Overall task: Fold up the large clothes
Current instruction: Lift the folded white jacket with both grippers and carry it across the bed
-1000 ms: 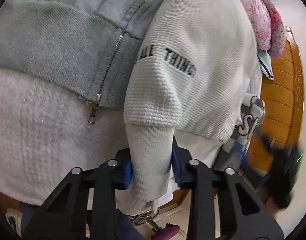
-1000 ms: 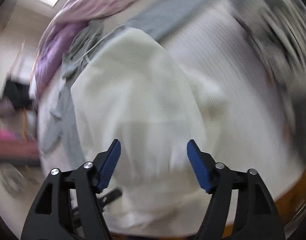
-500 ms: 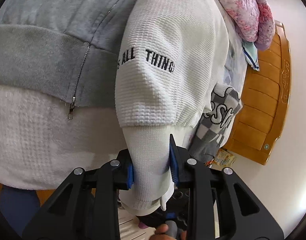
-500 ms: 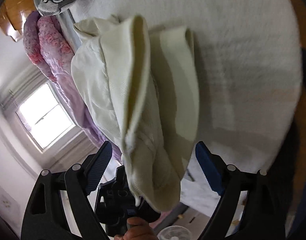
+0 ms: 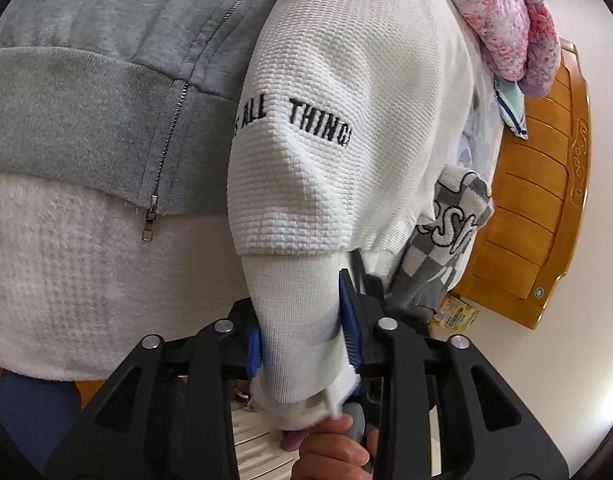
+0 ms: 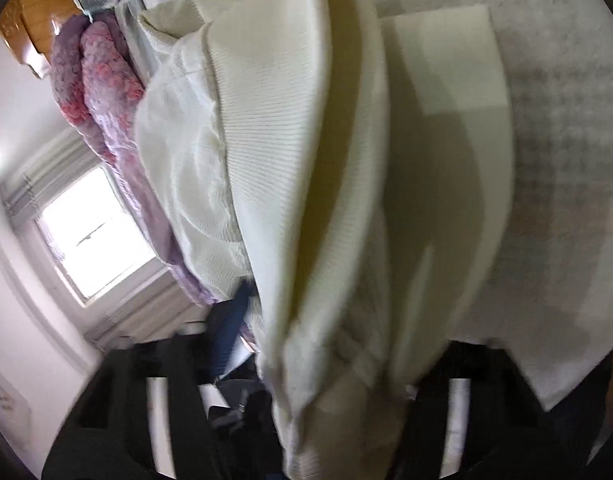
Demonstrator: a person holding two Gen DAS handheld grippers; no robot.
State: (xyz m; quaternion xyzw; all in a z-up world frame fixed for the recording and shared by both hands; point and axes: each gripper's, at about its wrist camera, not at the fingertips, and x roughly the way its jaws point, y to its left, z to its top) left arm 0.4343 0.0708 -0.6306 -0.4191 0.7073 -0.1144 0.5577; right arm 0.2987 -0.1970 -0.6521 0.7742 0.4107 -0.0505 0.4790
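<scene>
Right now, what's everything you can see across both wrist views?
white waffle-knit sweatshirt: one, white with black lettering, on the bed; ribbed cuff between left fingers
grey zip hoodie: one, grey, under the sweatshirt, left
white fleece blanket: one, white, covers the bed
checkered garment: one, grey and white, right of the sweatshirt
pink-purple blanket: one, bunched at the headboard
wooden headboard: one, orange-brown
window: one, bright
left gripper: black, blue pads, shut on cuff
right gripper: blurred, jaws just closing around cream fabric
hand: one, below the cuff
</scene>
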